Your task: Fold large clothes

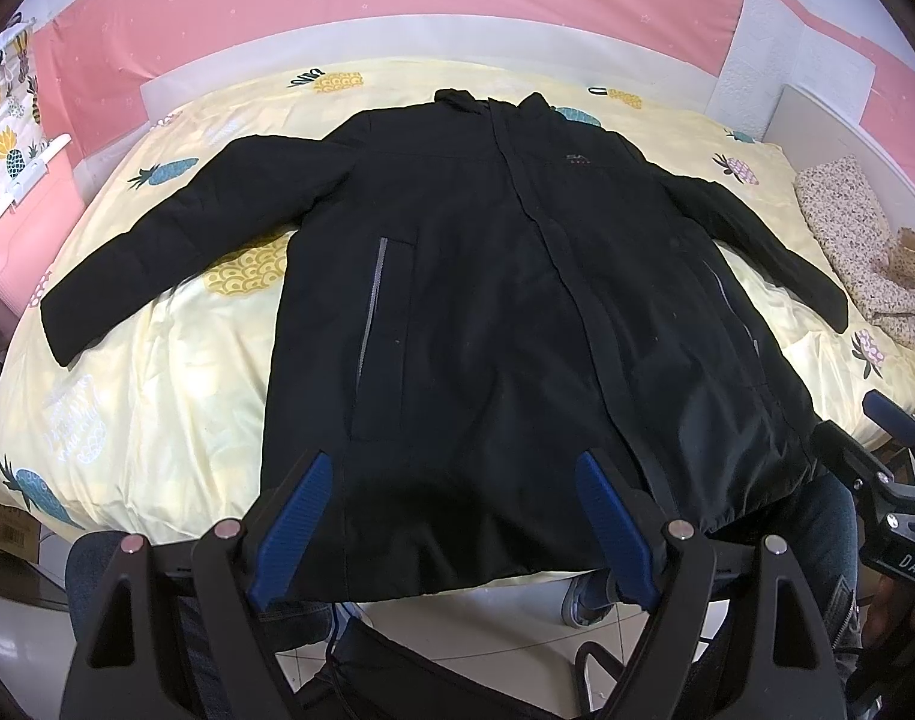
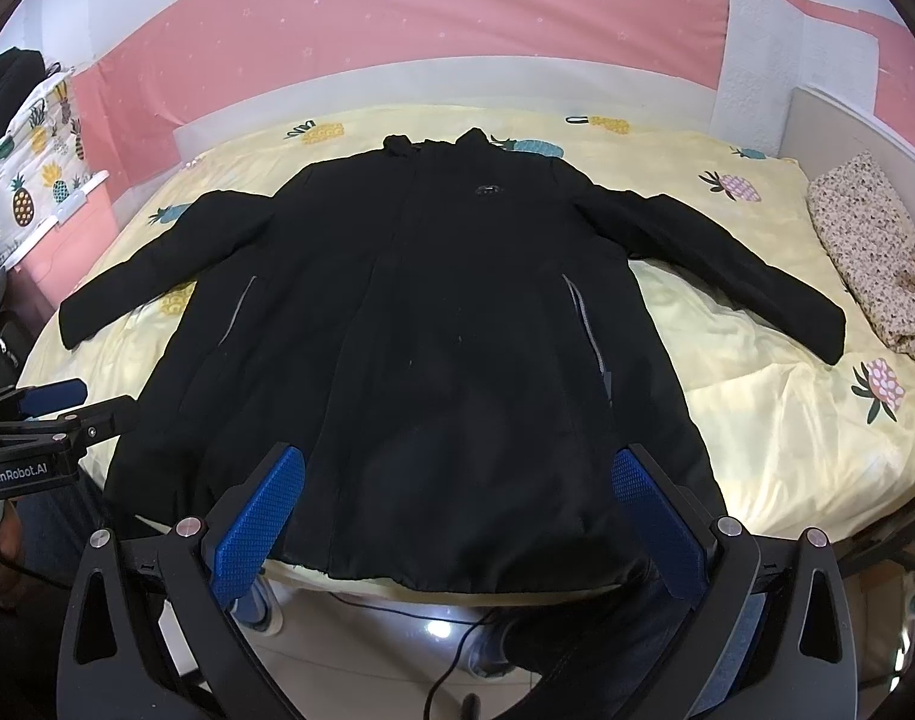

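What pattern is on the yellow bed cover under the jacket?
Pineapples in yellow, teal and pink on the bed cover, clearest in the right wrist view.

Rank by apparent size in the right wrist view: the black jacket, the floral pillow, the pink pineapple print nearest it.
1. Black jacket, by far largest.
2. Floral pillow.
3. Pink pineapple print, smallest.

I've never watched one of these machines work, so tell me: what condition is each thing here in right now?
Black jacket: spread flat, front up, closed, sleeves out, unfolded.
Left gripper: fingers open, holding nothing.
Right gripper: fingers open, holding nothing.
Yellow quilt: spread over the bed.
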{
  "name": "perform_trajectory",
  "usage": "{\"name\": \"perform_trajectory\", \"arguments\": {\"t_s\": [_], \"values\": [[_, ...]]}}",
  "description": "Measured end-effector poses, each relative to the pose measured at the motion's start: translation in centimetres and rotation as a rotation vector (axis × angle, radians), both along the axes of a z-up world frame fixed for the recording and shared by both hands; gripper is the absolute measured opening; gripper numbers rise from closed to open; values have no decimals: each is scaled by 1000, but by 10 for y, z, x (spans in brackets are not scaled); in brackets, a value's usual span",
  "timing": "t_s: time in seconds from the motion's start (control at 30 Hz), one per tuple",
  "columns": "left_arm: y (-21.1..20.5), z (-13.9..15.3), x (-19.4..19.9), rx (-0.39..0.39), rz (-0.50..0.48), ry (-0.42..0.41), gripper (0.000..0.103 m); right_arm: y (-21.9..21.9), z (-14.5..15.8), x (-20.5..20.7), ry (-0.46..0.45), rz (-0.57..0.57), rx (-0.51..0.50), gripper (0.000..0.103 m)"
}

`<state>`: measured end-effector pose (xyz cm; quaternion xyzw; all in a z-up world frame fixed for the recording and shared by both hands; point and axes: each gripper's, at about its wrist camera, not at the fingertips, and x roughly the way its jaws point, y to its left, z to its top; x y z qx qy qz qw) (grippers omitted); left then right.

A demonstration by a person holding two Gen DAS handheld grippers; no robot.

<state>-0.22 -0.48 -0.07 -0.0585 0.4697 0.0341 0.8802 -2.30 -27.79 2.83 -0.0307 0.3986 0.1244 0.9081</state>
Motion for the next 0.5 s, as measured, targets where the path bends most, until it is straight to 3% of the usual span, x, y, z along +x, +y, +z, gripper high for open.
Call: {"name": "perform_trajectory", "arguments": {"t_s": [0.5], "values": [[0,0,0,-1,0,2,85,2,-2,-2,3,0,-1,103]]}}
